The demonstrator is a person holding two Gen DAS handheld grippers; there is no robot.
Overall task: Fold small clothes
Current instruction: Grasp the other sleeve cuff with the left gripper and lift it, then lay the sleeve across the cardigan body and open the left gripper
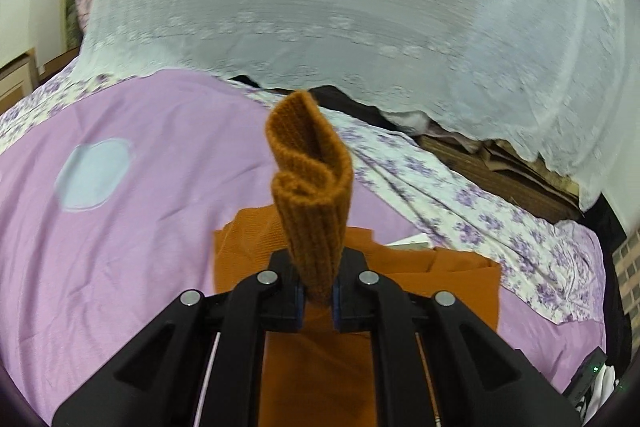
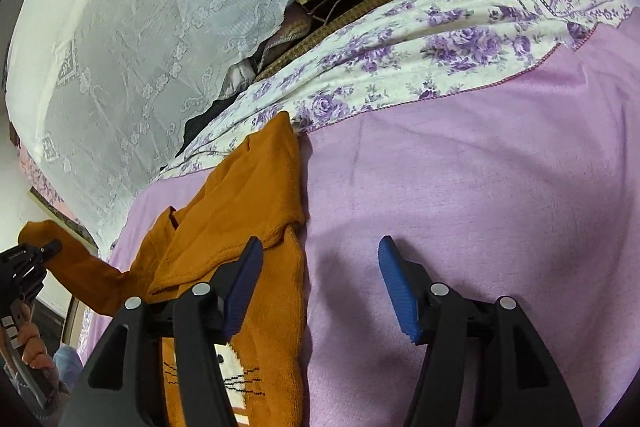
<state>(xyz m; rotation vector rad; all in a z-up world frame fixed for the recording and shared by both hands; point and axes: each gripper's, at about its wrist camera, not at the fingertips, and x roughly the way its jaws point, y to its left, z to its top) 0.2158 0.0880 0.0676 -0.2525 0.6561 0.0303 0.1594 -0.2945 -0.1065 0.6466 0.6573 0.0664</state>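
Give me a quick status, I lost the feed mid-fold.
Left gripper shut on sweater cuff, sleeve lifted. Right gripper open, empty, at the orange sweater on the purple bedspread. Nothing in the way.

My left gripper (image 1: 316, 291) is clamped tight on the ribbed cuff of the orange sweater (image 1: 310, 187), held raised and pointing downward at a slant. From the right wrist view it (image 2: 50, 247) shows far off at the left edge, my hand (image 2: 30, 343) wrapped around its handle. My right gripper (image 2: 320, 287) hangs with its blue pads (image 2: 400, 291) spread apart, nothing between them.
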